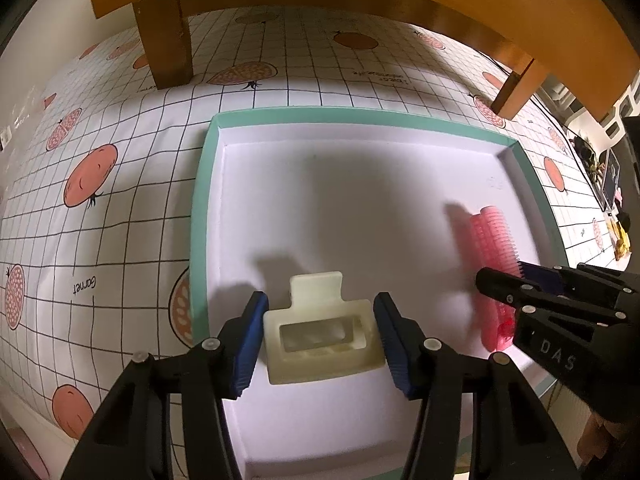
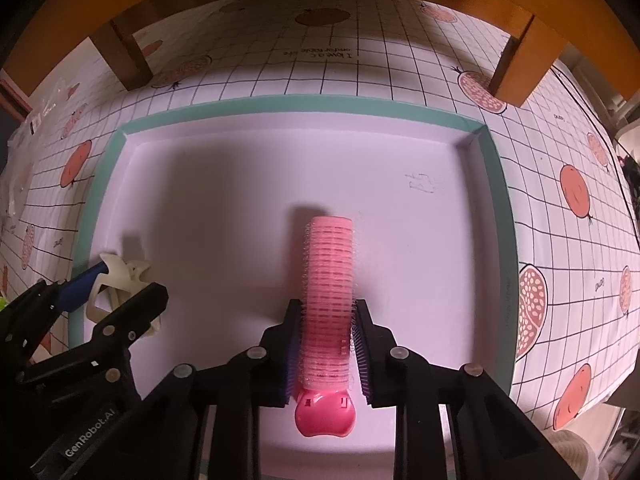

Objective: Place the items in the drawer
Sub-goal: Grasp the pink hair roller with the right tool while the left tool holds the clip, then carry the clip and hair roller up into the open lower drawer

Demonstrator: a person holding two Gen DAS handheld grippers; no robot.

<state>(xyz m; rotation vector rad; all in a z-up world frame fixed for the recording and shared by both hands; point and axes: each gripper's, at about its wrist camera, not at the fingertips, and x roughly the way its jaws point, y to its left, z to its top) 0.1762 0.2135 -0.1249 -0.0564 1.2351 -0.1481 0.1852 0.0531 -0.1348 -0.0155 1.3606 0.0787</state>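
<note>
A cream hair claw clip (image 1: 320,366) lies on the white floor of a shallow teal-rimmed drawer (image 1: 202,208), near its front left. My left gripper (image 1: 320,298) points down over it, its blue pads pressed against both sides of the clip. To the right, a pink hair roller (image 2: 330,264) with a pink end cap lies lengthwise in the drawer (image 2: 96,184). My right gripper (image 2: 327,304) is shut on the roller's near half. The left wrist view shows the roller (image 1: 492,236) and the right gripper (image 1: 508,276) at the right edge. The right wrist view shows the clip (image 2: 116,268) and the left gripper (image 2: 128,280) at the left.
The drawer rests on a white grid tablecloth (image 1: 100,120) printed with pomegranates. A wooden stand spans the back, with one leg (image 1: 164,40) at the left and another (image 1: 516,84) at the right. The far half of the drawer floor is bare.
</note>
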